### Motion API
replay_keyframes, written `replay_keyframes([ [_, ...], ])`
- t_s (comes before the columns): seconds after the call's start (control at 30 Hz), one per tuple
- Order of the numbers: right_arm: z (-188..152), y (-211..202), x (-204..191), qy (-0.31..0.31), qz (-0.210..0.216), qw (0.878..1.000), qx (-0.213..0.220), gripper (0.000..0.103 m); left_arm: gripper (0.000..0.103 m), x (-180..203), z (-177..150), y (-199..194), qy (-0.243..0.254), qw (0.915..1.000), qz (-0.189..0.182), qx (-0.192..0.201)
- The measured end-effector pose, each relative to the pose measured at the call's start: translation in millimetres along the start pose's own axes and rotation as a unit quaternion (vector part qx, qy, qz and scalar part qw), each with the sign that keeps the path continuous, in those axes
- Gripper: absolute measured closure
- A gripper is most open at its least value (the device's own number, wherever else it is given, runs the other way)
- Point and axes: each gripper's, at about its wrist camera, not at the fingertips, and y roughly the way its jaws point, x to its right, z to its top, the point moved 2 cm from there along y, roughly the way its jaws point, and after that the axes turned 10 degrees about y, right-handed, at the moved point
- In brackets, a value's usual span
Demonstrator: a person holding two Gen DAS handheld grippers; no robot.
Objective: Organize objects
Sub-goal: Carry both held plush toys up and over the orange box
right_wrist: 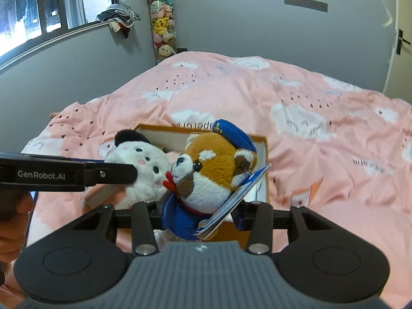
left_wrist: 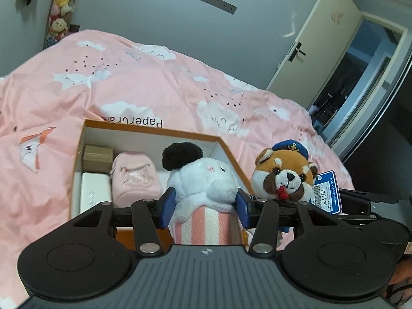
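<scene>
Your inventory, largest first: a bed (left_wrist: 159,82) under a pink quilt printed with white clouds, which carries everything below. On it sits an open cardboard box (left_wrist: 154,130) with an orange outside and white inside, its far wall toward the headboard. Inside the box, at its left end, a pink pouch (left_wrist: 135,175) stands beside a white case (left_wrist: 94,193), and a small brown carton (left_wrist: 97,157) lies behind the case. Your left gripper (left_wrist: 204,203) holds a white plush (left_wrist: 203,180) with a black pom-pom ear and a pink-and-white striped body; its blue pads press on the toy at both sides, jaws fairly wide around it, and the toy hangs in front of the box opening. Your right gripper (right_wrist: 199,215) holds a red panda plush (right_wrist: 213,167) in a blue sailor cap and blue collar; the jaws close on its lower body at about half spread, with the toy's blue price tag (right_wrist: 239,195) caught against the right pad. The panda hangs just beside the white plush, over the near right part of the box. Against the far wall stands a tall clear tube of soft toys (right_wrist: 162,25).
</scene>
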Motion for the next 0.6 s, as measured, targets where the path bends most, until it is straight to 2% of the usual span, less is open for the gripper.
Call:
replay_keyframes([
  [0.1, 15, 16, 6, -0.005, 0.001, 1.0, -0.006, 0.057, 0.048, -9, 11, 16, -0.008, 0.9999, -0.007, -0.005],
  [0.23, 34, 47, 17, -0.01, 0.0, 0.999, -0.035, 0.056, 0.048, -26, 25, 41, -0.027, 0.9994, -0.011, -0.02],
  [0.43, 50, 103, 30, -0.045, -0.013, 0.994, -0.099, 0.056, 0.048, -41, 35, 85, -0.028, 0.9984, -0.002, -0.049],
  [0.6, 54, 148, 39, -0.087, -0.01, 0.983, -0.164, 0.056, 0.049, -47, 35, 121, -0.025, 0.9972, 0.014, -0.069],
])
